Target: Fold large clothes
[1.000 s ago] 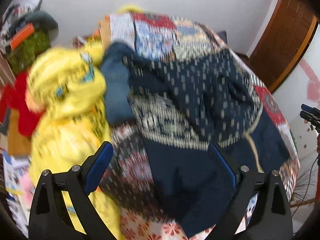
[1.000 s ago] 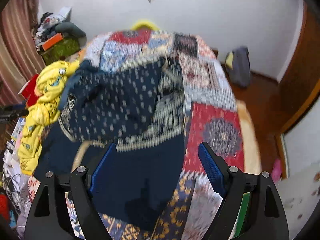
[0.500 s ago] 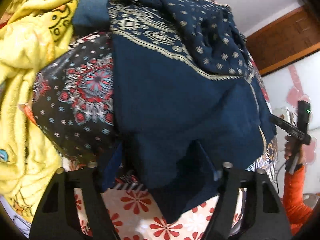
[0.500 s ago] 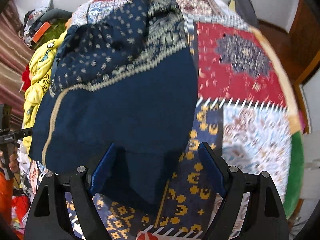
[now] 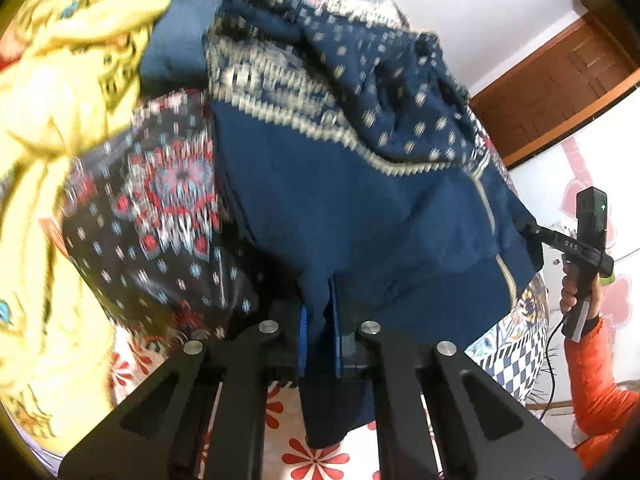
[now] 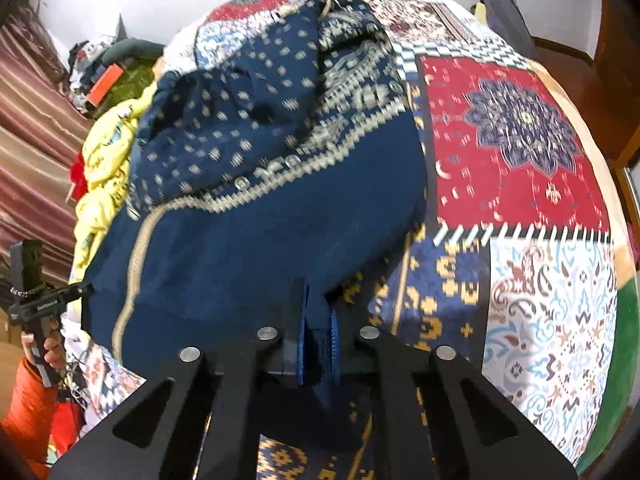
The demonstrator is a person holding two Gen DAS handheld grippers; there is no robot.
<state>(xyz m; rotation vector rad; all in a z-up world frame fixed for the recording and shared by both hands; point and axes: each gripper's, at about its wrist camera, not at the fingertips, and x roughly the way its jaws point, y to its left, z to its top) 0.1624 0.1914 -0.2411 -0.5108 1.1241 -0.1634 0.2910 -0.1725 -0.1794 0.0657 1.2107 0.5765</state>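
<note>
On the bed, over a patchwork quilt [image 6: 520,184], lies the large navy garment [image 5: 360,208], its plain lower half toward the cameras and its dotted, cream-banded upper part bunched at the far end; a yellow garment [image 5: 48,128] is heaped just beside it on the left. The left tool [image 5: 318,344] is clamped on the near hem, a fold of navy cloth pinched between its blue pads; the right tool [image 6: 316,344] is closed likewise on the hem at the other corner; each tool is also visible in the other's view at the garment's far edge. The step in hand looks like the first grasp: both bottom corners taken, nothing folded yet. The next move probably calls for lifting both corners together, keeping the hem taut between them, and carrying it up and over toward the bunched top; the crumpled upper part may need smoothing first, or the fold will trap wrinkles; uneven pull could skew the edge.
</note>
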